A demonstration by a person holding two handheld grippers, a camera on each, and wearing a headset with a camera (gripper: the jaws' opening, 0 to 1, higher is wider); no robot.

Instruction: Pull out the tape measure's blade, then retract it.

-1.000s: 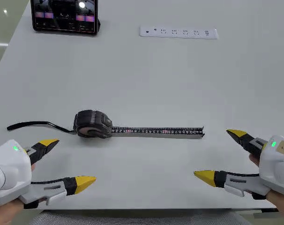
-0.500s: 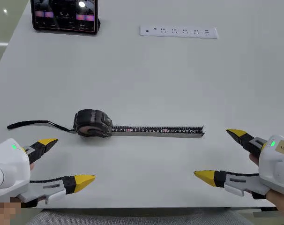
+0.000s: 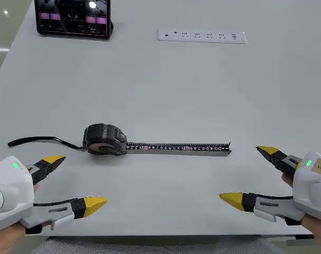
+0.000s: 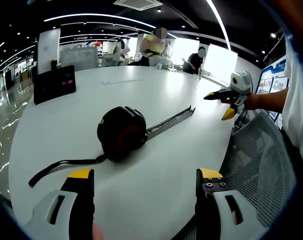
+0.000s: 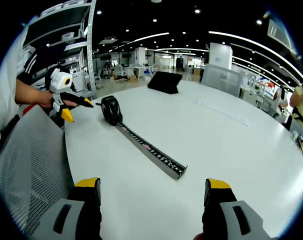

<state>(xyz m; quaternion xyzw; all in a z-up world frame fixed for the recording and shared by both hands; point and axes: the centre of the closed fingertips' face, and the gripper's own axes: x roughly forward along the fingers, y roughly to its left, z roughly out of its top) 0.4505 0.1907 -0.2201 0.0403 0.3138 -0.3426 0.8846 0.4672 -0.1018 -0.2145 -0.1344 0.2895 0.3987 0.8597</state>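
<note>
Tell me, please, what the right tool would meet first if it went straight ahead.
Likely the hooked end of the pulled-out black metal blade, though depth is unclear.

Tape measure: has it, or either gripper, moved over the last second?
Nothing has visibly changed. The tape measure lies on the table with its blade pulled out, as before. The left gripper and right gripper stay clear of it, jaws open.

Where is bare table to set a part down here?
Biggest bare patch: the table between the power strip and the blade. Also bare: the near strip between the left gripper and right gripper. Crowded along the line of strap, tape measure case and blade.
</note>
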